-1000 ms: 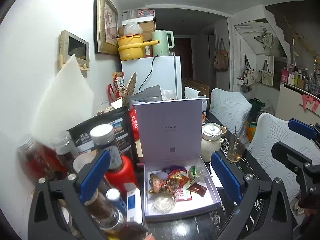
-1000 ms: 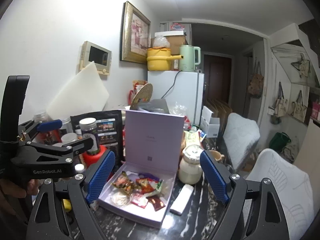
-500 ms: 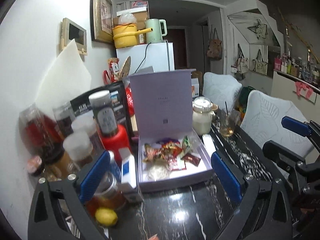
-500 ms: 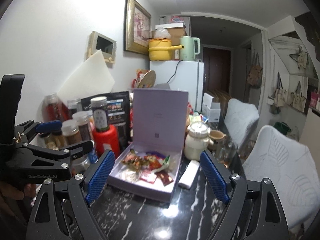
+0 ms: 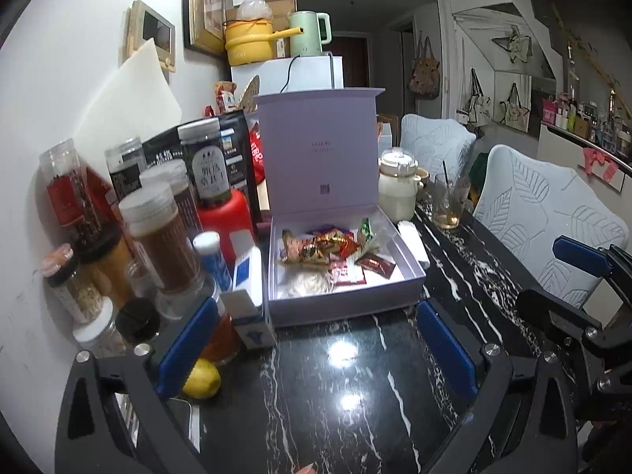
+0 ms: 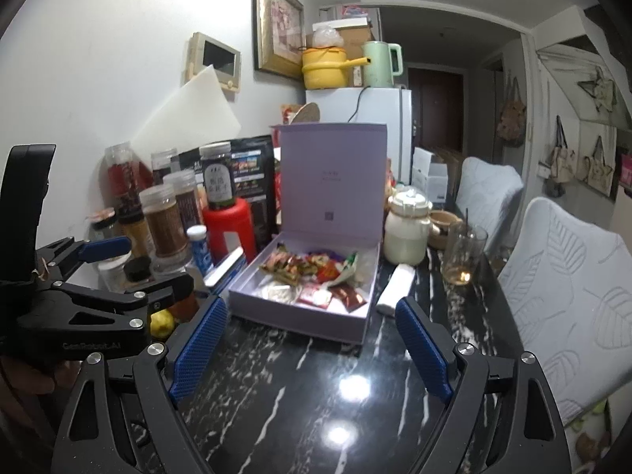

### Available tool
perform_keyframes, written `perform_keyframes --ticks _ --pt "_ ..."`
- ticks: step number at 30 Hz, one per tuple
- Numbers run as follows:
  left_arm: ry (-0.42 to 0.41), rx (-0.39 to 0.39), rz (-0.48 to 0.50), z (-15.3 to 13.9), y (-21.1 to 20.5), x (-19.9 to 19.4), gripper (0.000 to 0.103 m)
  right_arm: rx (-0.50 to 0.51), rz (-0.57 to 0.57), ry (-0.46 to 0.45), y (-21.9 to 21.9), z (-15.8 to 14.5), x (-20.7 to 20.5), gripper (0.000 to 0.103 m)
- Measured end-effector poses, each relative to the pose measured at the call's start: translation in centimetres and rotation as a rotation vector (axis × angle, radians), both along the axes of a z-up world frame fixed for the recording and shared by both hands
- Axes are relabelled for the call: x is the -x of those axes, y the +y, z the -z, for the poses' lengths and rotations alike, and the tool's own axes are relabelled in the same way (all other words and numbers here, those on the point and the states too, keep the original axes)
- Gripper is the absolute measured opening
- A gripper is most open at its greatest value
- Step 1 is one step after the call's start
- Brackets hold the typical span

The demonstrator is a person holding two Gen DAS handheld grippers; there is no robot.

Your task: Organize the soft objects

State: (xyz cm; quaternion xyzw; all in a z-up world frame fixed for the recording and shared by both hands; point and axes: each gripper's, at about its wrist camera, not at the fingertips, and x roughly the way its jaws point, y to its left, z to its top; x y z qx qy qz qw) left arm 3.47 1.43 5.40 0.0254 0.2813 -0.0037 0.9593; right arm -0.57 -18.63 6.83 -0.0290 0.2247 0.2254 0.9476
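Note:
A lilac box (image 5: pixel 347 304) with its lid standing open sits on the black marble table (image 5: pixel 355 395). Inside lie several soft snack packets (image 5: pixel 335 249) and a white pouch (image 5: pixel 308 284). The box (image 6: pixel 300 316) and packets (image 6: pixel 312 272) also show in the right wrist view. My left gripper (image 5: pixel 316 339) is open and empty, just short of the box's front wall. My right gripper (image 6: pixel 312 339) is open and empty, also in front of the box. The left gripper (image 6: pixel 98 276) shows at the left of the right wrist view.
Jars and bottles (image 5: pixel 158 217) crowd the left side by the wall, with a lemon (image 5: pixel 201 381) and a small blue-white carton (image 5: pixel 249 316). A white jar (image 5: pixel 397 189) and a glass (image 5: pixel 448 205) stand right of the box. White chairs (image 5: pixel 553 217) line the table's right edge.
Both grippers have pulled back from the box and the views have tilted down, so more of the table in front shows. Both stay open and empty.

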Motion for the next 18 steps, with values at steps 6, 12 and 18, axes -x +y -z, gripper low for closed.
perform_keyframes --ticks 6,12,18 --pt "0.014 0.007 0.004 0.7 0.0 -0.2 0.103 0.002 0.004 0.023 0.2 0.9 0.0 0.088" --pt "0.019 0.024 0.017 0.9 0.1 -0.4 0.102 0.006 0.015 0.034 0.0 1.2 -0.2 0.088" --pt "0.014 0.023 0.029 1.0 -0.2 -0.5 0.102 0.007 0.021 0.034 -0.1 1.2 -0.1 0.088"
